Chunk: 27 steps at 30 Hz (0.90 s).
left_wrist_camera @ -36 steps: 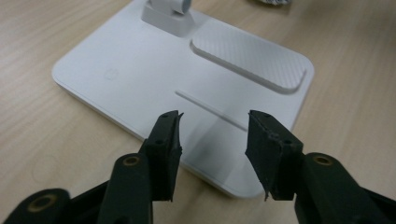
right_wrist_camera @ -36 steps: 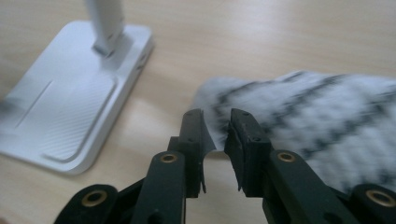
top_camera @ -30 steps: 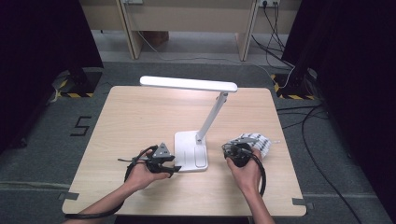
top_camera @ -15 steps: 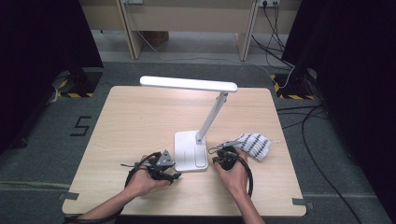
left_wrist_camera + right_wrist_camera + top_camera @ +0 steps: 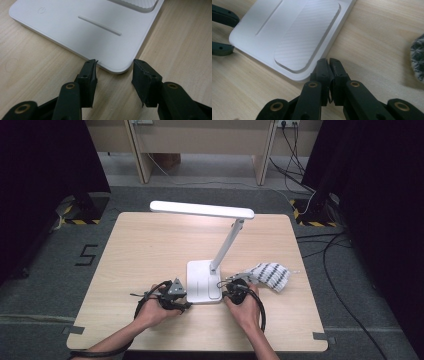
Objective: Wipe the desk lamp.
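1. I see the white desk lamp standing near the front edge of the wooden table.
2. My left gripper is released, its jaws apart at the near corner of the lamp base, one tip touching the edge.
3. My right gripper is clenched on nothing, just beside the base.
4. A striped cloth lies to the right of the lamp.

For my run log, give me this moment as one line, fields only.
left tongs: open at lamp base corner | right tongs: shut, empty, beside base | striped cloth: on table, right of lamp
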{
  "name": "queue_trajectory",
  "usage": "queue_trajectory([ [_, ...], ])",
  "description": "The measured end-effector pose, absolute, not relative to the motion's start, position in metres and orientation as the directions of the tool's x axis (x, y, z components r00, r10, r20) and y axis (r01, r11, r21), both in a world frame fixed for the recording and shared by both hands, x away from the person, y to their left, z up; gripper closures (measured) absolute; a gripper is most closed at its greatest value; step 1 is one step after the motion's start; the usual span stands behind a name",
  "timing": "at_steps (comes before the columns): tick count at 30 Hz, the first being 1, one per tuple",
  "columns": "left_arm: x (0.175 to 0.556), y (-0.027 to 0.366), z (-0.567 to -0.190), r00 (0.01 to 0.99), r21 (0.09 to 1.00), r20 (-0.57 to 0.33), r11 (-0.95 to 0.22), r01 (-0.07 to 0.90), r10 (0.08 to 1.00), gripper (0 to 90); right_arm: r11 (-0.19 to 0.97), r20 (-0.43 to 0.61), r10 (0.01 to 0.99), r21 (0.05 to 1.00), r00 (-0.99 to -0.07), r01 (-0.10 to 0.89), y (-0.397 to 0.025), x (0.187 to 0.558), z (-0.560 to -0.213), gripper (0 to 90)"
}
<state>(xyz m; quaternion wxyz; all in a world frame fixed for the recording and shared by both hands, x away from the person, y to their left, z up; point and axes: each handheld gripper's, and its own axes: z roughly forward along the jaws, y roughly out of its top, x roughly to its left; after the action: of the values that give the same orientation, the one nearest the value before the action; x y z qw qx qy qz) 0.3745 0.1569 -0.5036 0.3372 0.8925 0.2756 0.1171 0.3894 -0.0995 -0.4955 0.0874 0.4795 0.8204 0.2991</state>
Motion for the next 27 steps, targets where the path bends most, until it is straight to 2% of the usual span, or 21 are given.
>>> queue_trajectory([
  [14, 0.381, 0.165, -0.503, 0.801, 0.668, 0.025, -0.606, 0.432, 0.598, 56.3, 0.384, 0.141, 0.824, 0.575, -0.549, 0.723, -0.091, 0.388, -0.495, 86.6],
  [18, 0.380, 0.167, -0.504, 0.794, 0.673, 0.020, -0.595, 0.439, 0.608, 56.4, 0.379, 0.138, 0.825, 0.586, -0.548, 0.717, -0.092, 0.388, -0.494, 82.8],
  [27, 0.379, 0.179, -0.498, 0.781, 0.730, -0.002, -0.533, 0.427, 0.624, 43.4, 0.316, 0.119, 0.855, 0.652, -0.505, 0.689, -0.112, 0.386, -0.486, 69.6],
])
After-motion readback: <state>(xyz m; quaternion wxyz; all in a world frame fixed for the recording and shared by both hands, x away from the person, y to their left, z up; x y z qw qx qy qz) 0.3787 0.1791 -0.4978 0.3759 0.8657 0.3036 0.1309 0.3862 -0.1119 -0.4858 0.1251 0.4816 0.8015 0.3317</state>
